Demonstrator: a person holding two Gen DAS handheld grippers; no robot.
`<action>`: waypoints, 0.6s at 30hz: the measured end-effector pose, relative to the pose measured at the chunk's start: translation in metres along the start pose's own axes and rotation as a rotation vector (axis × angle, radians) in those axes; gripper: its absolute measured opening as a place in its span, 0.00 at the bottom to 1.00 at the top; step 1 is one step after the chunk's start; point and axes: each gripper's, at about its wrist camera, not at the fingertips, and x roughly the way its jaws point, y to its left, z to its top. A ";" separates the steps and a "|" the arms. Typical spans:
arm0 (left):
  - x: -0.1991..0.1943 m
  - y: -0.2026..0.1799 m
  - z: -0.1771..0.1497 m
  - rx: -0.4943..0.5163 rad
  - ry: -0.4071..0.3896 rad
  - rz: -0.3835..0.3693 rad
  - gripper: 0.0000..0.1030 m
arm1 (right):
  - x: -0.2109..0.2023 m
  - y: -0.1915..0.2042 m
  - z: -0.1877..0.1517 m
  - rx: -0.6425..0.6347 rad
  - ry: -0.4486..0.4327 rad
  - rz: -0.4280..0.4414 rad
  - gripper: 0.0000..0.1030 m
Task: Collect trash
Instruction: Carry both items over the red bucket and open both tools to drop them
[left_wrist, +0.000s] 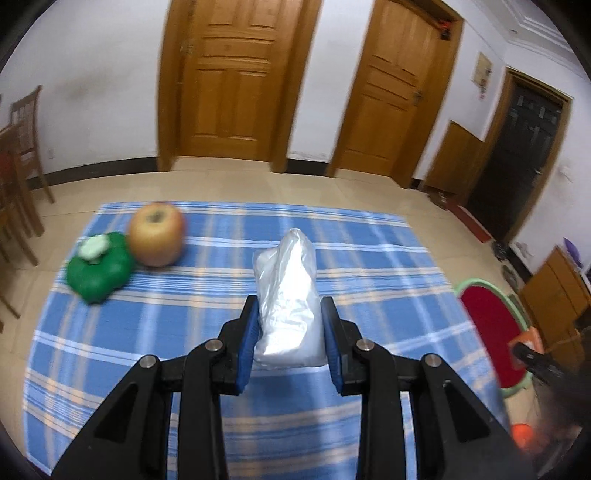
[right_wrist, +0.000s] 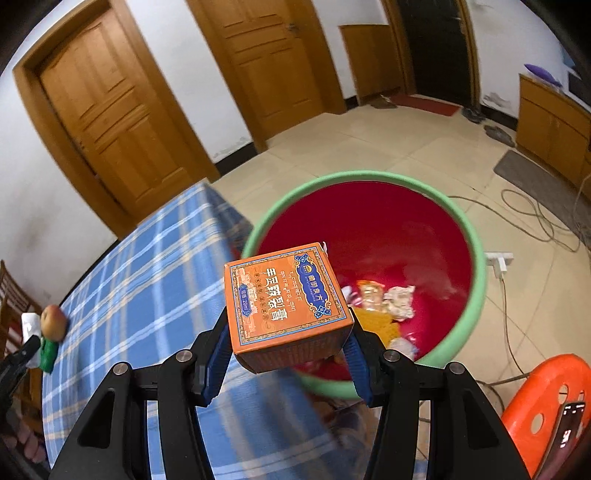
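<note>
My left gripper (left_wrist: 290, 314) is shut on a crumpled clear plastic bag (left_wrist: 288, 295), held above the blue plaid tablecloth (left_wrist: 184, 332). My right gripper (right_wrist: 286, 332) is shut on an orange carton box (right_wrist: 286, 306) with printed text, held over the near rim of a red basin with a green rim (right_wrist: 476, 266). Several scraps of trash (right_wrist: 388, 302) lie in the basin. The basin also shows at the right of the left wrist view (left_wrist: 487, 317).
An apple (left_wrist: 157, 234) and a green toy pepper (left_wrist: 98, 267) lie at the cloth's far left. An orange plastic stool (right_wrist: 554, 402) stands right of the basin. Cables and a power strip (right_wrist: 500, 260) lie on the tiled floor. Wooden chairs (left_wrist: 22, 155) stand left.
</note>
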 end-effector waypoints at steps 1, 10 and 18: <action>0.001 -0.010 0.001 0.010 0.004 -0.014 0.32 | 0.002 -0.006 0.003 0.011 0.000 -0.004 0.55; 0.017 -0.087 -0.001 0.077 0.079 -0.153 0.32 | 0.015 -0.040 0.020 0.080 -0.002 -0.005 0.59; 0.030 -0.142 -0.007 0.148 0.125 -0.231 0.32 | 0.012 -0.051 0.023 0.076 -0.022 0.020 0.69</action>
